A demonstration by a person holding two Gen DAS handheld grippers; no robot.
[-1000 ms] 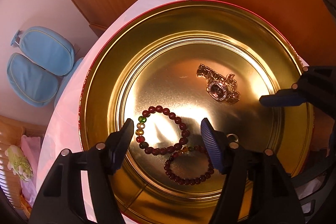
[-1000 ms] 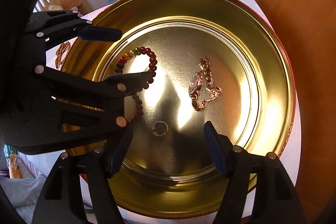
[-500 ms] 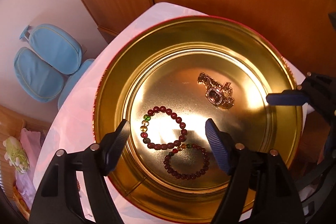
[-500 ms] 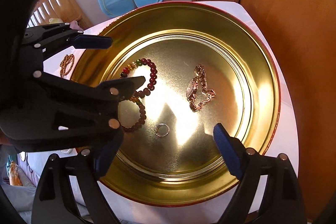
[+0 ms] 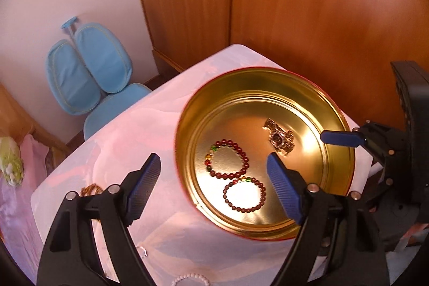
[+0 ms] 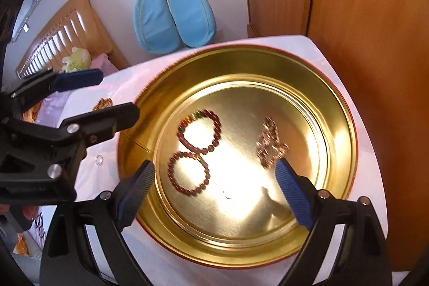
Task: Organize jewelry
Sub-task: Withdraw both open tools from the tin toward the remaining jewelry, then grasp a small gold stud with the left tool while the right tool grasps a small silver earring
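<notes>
Both tongs, left (image 5: 213, 180) and right (image 6: 214, 192), spread apart, empty, above the gold tin (image 5: 346, 168) holding two bead bracelets (image 5: 228, 158) and a watch (image 5: 280, 140). Next: reach for the chain (image 5: 91, 189) lying on the tabletop (image 5: 150, 125); close on it gently, lift clear over the rim.

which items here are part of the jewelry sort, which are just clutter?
Job:
gold tin
two beaded bracelets
watch
amber bracelet on cloth
small ring
white bead strand

Background:
blue chair
wooden cabinet
plush toy
</notes>
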